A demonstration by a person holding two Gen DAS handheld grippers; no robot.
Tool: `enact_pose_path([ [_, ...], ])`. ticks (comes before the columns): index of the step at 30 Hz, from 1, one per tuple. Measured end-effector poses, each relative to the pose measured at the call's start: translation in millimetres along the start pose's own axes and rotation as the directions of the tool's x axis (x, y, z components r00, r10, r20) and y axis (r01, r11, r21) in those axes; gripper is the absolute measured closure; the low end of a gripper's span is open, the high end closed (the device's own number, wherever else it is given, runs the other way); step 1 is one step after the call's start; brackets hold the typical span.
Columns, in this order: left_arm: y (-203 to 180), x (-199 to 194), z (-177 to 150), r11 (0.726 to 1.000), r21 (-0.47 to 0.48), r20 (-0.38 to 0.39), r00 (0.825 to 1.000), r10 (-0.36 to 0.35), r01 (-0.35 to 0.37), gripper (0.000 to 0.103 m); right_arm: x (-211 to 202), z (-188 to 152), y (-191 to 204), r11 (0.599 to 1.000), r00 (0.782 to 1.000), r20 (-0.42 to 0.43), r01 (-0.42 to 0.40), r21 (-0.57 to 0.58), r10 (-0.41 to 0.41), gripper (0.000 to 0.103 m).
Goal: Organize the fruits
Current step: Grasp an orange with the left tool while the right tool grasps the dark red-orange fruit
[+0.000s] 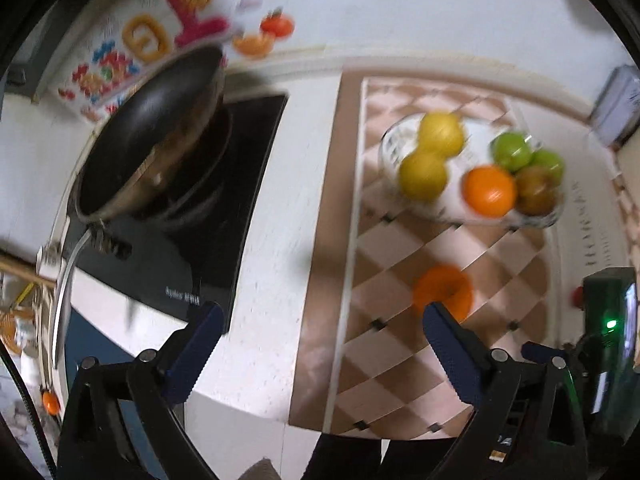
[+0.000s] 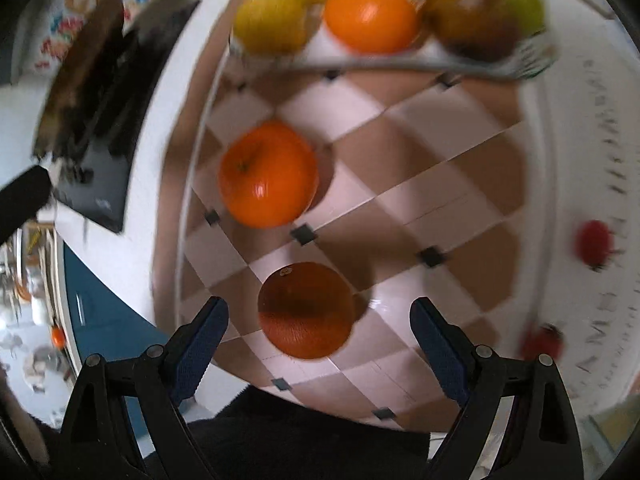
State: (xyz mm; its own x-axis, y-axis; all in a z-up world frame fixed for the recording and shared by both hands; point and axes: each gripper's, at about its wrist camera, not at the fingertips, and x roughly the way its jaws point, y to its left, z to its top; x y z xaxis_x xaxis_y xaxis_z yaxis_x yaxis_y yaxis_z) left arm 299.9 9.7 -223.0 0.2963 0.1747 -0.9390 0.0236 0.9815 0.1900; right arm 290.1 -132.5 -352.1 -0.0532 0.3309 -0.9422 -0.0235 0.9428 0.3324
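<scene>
Fingers of the right gripper [image 2: 318, 320] stood spread wide, empty, either side of a dark orange [image 2: 306, 312] on the checkered mat [image 2: 460, 168]. Beyond it to the left lay a brighter orange [image 2: 268, 174]; farther still, the glass bowl [image 2: 520, 65] held lemons, an orange and green fruit. The left gripper [image 1: 320, 322] hovered agape, holding nothing, over the white counter [image 1: 272, 200], a frying pan [image 1: 148, 132] far left. Round fruit could roll from an off-centre squeeze, and motion blur made aim uncertain.

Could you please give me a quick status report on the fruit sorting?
Left gripper open, empty. Right gripper open, near orange between its fingers, not gripped. Second orange loose on checkered mat. Glass bowl holds the rest. Path clear.
</scene>
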Motion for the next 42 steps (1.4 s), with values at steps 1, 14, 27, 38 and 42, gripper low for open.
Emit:
enact_pose_path([
  [1,1.2,7.4,-1.5,1.000,-0.007,-0.021,1.000,-0.004,0.003,0.001,4.6,0.2,2.0,1.000,1.000,-0.007,0.013,-0.017,-0.014,0.022],
  [14,-61.4,69.0,19.9,0.981,0.035,-0.202,0.963,-0.181,0.191,0.001,-41.7,-2.6,-71.5,0.996,0.997,0.064,0.031,0.080,-0.036,0.046],
  [27,-104.2,110.2,22.4,0.966,0.100,-0.273,0.940,-0.205,0.239,0.042,-98.8,40.6,-104.0,0.989,0.985,0.166,-0.062,0.135,0.039,0.046],
  [38,-34.6,30.8,95.1,0.936,-0.091,-0.106,0.931,-0.349,0.341,0.042,-112.3,203.7,-60.4,0.993,0.974,0.198,-0.114,0.020,0.108,0.046],
  [42,-15.7,44.4,141.0,0.931,-0.147,-0.085,0.934,-0.348,0.334,0.042,-91.9,250.1,-54.9,0.998,0.989,0.137,-0.059,0.001,0.059,0.046],
])
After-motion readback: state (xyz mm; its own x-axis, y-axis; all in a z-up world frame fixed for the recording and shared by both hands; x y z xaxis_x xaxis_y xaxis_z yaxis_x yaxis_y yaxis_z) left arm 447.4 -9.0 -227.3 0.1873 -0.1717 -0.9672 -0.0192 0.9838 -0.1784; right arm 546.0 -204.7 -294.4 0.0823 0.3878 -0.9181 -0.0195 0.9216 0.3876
